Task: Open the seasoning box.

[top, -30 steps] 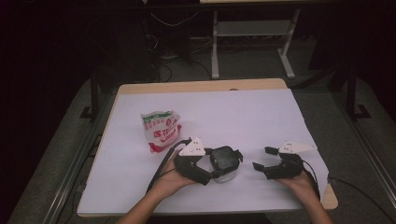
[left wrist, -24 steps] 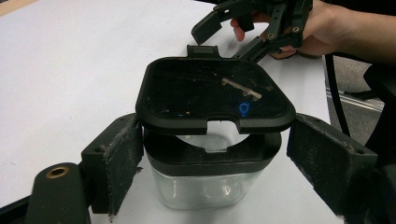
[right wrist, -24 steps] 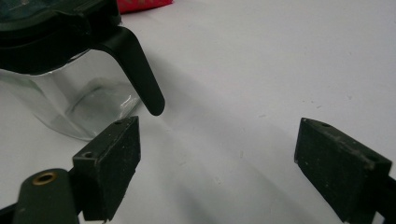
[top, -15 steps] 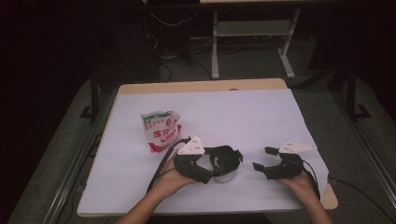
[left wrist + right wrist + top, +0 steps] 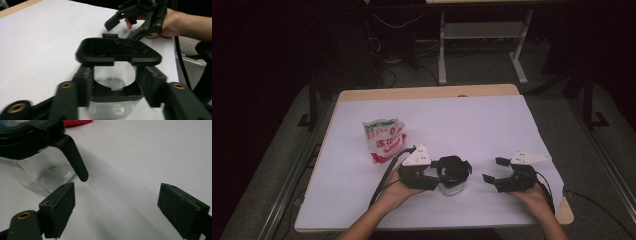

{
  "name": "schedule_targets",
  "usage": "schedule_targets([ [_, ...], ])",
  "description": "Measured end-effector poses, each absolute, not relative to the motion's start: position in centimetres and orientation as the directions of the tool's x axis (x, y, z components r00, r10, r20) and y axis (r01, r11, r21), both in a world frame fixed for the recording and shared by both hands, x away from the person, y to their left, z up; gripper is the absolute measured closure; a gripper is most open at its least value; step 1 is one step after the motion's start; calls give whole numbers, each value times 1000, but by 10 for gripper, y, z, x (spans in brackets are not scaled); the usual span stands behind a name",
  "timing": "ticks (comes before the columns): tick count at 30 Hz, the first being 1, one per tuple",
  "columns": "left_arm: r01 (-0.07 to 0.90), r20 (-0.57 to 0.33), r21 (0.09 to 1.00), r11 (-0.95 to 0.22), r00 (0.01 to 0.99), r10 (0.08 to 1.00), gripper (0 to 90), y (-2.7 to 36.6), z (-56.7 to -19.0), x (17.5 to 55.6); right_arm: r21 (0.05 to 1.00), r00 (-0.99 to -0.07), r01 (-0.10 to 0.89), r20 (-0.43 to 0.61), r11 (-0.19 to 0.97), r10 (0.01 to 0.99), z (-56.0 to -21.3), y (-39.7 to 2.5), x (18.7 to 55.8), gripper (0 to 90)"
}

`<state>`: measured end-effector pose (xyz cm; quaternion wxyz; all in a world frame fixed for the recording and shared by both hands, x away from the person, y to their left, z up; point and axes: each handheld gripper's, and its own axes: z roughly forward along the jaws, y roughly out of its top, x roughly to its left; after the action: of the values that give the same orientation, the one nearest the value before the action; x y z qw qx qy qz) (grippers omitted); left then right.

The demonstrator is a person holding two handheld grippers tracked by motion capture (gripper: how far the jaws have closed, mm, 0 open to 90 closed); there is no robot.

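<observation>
- Clear glass jar (image 5: 452, 186) with black lid (image 5: 453, 167) stands upright, long axis vertical, in the lower centre of the high view, on the white sheet (image 5: 462, 125) covering the table (image 5: 422, 92).
- Left gripper (image 5: 113, 82): jaws closed on the jar's black collar just under the lid, one pad on each side. In the left gripper view the square lid sits level above the pads, glass body below, resting on the sheet.
- Lid has a black tab or handle (image 5: 73, 157); in the right gripper view it curves down from the lid at upper left, its tip free, just above the right gripper's left pad, not touching.
- In the high view a lid tab points toward frame right, at the right gripper (image 5: 496, 170).
- Right gripper: jaws spread wide, nothing between them, bare sheet in the gap. It sits just right of the jar, apart from it.
- Red, white and green packet (image 5: 384, 140) lies up-left of the jar, near the left gripper's cable (image 5: 384, 180).
- Left hand (image 5: 397, 187) and right hand (image 5: 532, 192) come in from the bottom edge.
</observation>
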<state>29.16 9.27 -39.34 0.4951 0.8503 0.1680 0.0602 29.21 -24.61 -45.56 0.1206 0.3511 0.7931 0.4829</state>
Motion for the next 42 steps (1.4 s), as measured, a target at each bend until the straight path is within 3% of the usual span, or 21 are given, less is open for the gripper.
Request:
schedule_targets([
  [9,203,-40,862,-464,940,338,896,93,-389,291,850,-723,440,145,289,675,-456,-246,292,141],
  [42,142,-27,871,-469,970,242,899,72,-363,301,851,-724,443,153,283,673,-455,-247,292,140],
])
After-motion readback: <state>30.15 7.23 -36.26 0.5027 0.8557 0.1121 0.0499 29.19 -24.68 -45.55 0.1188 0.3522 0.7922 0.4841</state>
